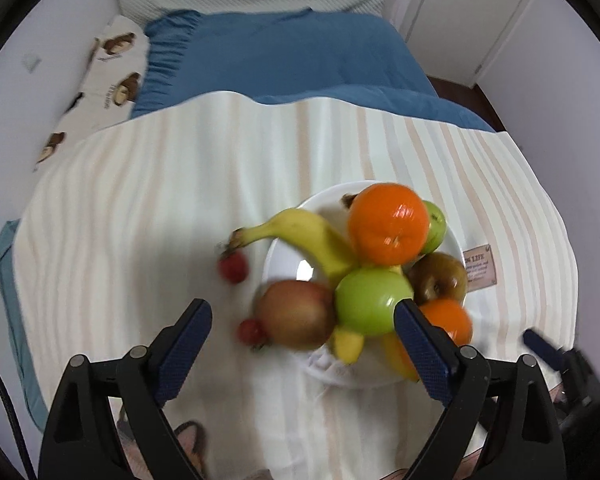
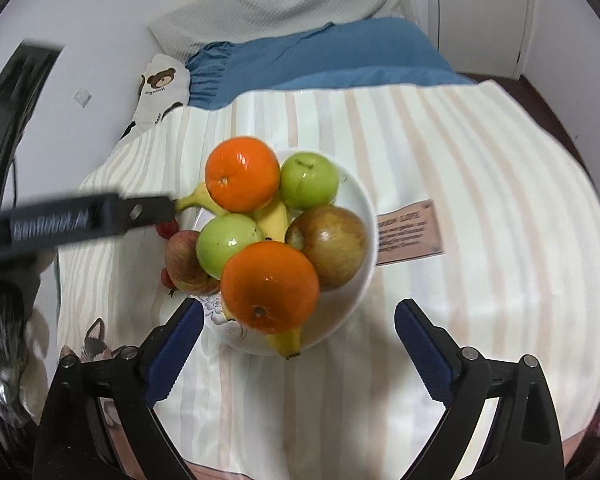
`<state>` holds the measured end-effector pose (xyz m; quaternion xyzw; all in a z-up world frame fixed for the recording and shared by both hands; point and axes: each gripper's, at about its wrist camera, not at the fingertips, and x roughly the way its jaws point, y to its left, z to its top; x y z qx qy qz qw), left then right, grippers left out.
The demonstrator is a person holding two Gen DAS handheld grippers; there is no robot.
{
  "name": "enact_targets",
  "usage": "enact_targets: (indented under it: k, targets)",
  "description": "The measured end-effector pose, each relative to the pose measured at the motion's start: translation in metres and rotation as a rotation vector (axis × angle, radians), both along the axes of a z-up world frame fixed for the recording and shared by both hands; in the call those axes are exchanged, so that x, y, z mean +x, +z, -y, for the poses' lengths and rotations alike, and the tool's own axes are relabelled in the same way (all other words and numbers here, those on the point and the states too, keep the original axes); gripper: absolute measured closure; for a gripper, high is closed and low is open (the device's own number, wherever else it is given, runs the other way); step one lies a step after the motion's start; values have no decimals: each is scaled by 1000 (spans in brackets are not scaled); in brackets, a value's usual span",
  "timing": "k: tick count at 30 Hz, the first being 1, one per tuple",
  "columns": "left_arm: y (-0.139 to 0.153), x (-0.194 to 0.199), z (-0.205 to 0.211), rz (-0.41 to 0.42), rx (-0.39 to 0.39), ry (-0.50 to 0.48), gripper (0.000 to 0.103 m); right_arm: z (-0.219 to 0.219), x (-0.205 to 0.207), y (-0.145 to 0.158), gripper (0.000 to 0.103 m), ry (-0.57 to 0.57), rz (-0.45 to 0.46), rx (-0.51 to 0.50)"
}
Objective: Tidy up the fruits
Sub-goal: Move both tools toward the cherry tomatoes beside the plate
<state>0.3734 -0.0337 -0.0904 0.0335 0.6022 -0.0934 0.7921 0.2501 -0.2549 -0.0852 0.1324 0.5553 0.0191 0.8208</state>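
A white plate [image 1: 284,252] [image 2: 360,208] on the striped cloth holds piled fruit: two oranges [image 1: 388,224] [image 2: 270,286], two green apples [image 1: 372,300] [image 2: 308,180], a brown pear [image 1: 438,278] [image 2: 332,246], bananas [image 1: 300,228] [image 2: 274,216]. A red apple [image 1: 296,314] [image 2: 184,262] leans at the plate's left edge. Two strawberries [image 1: 233,266] [image 1: 252,331] lie on the cloth beside it. My left gripper [image 1: 303,340] is open above the red apple and the near green apple. My right gripper [image 2: 299,338] is open just before the plate's near side.
The striped cloth [image 1: 140,200] [image 2: 480,200] covers a bed with a blue blanket [image 1: 284,60] and a bear-print pillow [image 1: 112,64]. A brown label [image 1: 480,266] is sewn on the cloth right of the plate. The left gripper's body [image 2: 80,220] crosses the right wrist view.
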Motion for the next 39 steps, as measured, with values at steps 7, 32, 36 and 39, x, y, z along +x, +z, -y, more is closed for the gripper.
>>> enact_targets:
  k: [7,32,36,39]
  targets:
    - [30,-58,-21,97,26,45,10,-1,-27,38,4,16,64,-78]
    - [111,-166,-44,247,24,241,10,-4,-98,137,4,121,127,59]
    - [83,-153,-58,209,95,297,10,-8,-58,130,4,215,81,92]
    - [59,-142,-65,171,113,318,10,-21,-24,124,26,286,45,110]
